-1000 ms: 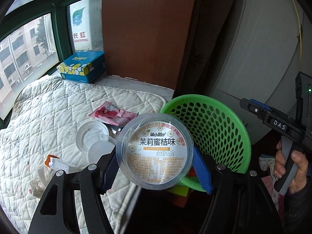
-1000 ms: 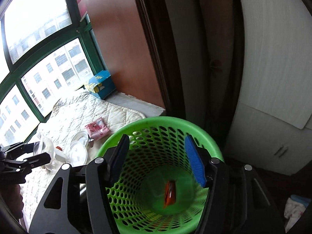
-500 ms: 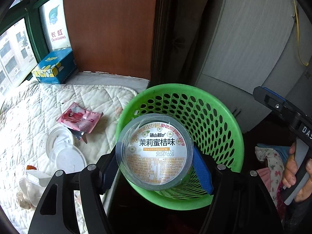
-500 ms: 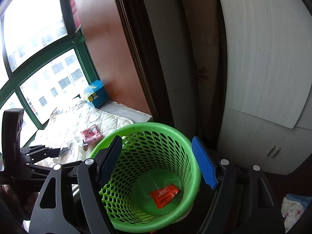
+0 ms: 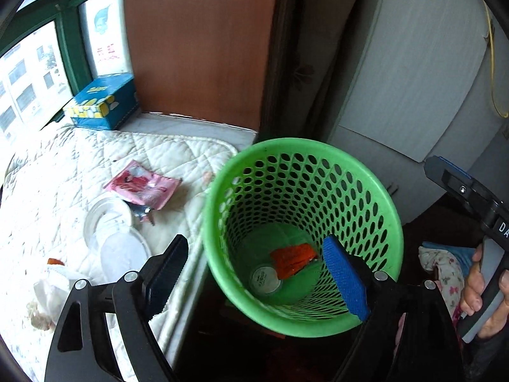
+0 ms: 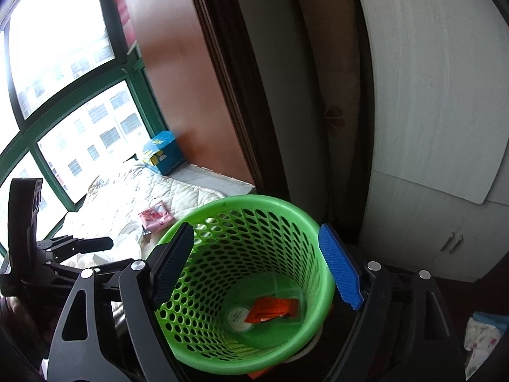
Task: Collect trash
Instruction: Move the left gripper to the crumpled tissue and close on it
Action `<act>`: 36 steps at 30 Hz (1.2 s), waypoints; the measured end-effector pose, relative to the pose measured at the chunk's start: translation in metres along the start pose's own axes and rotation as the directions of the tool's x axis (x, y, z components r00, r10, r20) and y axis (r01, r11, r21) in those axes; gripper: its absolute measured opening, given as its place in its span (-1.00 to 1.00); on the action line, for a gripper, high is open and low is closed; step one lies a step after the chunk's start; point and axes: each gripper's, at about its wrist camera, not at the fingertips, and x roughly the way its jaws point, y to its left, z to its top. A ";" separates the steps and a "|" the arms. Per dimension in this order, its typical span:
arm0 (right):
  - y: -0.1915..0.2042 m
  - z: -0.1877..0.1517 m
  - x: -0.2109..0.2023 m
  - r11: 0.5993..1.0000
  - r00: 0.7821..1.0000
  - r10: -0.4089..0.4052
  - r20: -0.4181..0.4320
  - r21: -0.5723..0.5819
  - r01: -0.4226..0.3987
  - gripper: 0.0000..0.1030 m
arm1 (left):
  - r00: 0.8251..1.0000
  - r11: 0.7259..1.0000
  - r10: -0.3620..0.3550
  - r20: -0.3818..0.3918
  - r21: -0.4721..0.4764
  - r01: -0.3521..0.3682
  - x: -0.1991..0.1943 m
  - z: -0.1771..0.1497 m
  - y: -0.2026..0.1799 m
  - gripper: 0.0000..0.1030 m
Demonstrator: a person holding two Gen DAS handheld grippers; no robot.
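A green perforated basket (image 5: 378, 191) stands beside the quilted bed; it also shows in the right wrist view (image 6: 273, 205). Inside lie a clear plastic cup (image 5: 265, 278) with a printed lid and an orange wrapper (image 5: 294, 256); both show in the right wrist view, the cup (image 6: 239, 315) and the wrapper (image 6: 273, 308). My left gripper (image 5: 254, 275) is open and empty above the basket's near rim. My right gripper (image 6: 254, 270) is open and empty, its jaws on either side of the basket. On the quilt lie a pink wrapper (image 5: 143, 184), clear plastic lids (image 5: 111, 232) and crumpled white trash (image 5: 47, 286).
A blue tissue box (image 5: 101, 102) sits on the window ledge. A brown panel (image 5: 197, 41) and white cabinet (image 5: 407, 63) stand behind the basket. A floral cloth (image 5: 442, 264) lies on the floor at right.
My left gripper opened and let go of the cup, which dropped into the basket. The right gripper stayed at the basket.
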 end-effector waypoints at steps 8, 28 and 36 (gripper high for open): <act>0.033 -0.003 0.003 0.996 0.997 0.081 -0.002 -0.031 -0.081 0.67 | 0.995 0.992 0.086 0.044 -0.095 -0.082 -0.033 -0.018 0.046 0.63; 0.126 -0.016 0.030 0.961 0.963 0.252 -0.100 -0.093 -0.261 0.71 | 0.941 0.863 0.339 0.001 -0.398 -0.311 -0.083 -0.094 0.216 0.62; 0.157 -0.025 0.041 0.946 0.947 0.286 -0.149 -0.115 -0.304 0.71 | 0.937 0.775 0.342 -0.073 -0.543 -0.325 -0.076 -0.133 0.294 0.45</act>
